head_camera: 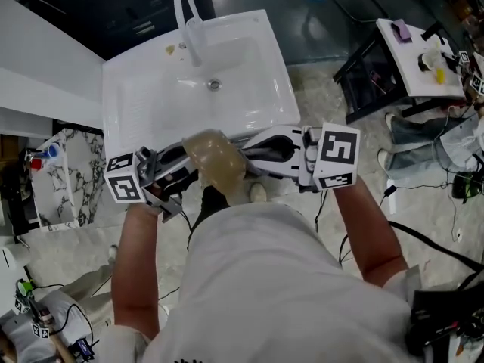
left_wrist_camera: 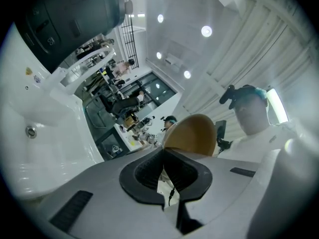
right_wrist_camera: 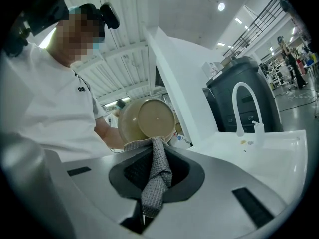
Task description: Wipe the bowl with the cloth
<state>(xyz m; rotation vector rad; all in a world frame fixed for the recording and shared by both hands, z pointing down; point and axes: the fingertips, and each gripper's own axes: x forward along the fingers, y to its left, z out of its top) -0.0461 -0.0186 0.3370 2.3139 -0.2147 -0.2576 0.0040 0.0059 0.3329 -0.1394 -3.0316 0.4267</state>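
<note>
The bowl [head_camera: 215,161] is being held in the air in front of the person's chest, by the near edge of the white sink [head_camera: 151,104], and is being tipped on its side. It is being gripped by its rim in the left gripper [left_wrist_camera: 163,151], whose jaws are being pressed nearly together on that thin edge. The grey cloth [right_wrist_camera: 157,176] is being clamped between the jaws of the right gripper [head_camera: 253,151], and its free end is being laid against the bowl's lower rim.

A slip is judged the main risk. The bowl is being carried by a narrow bite on a smooth rim, so a hard push from the cloth could lever it out and send it onto the sink edge or the floor. The cloth is being pinched in a narrow bunch and could also be dragged loose.
</note>
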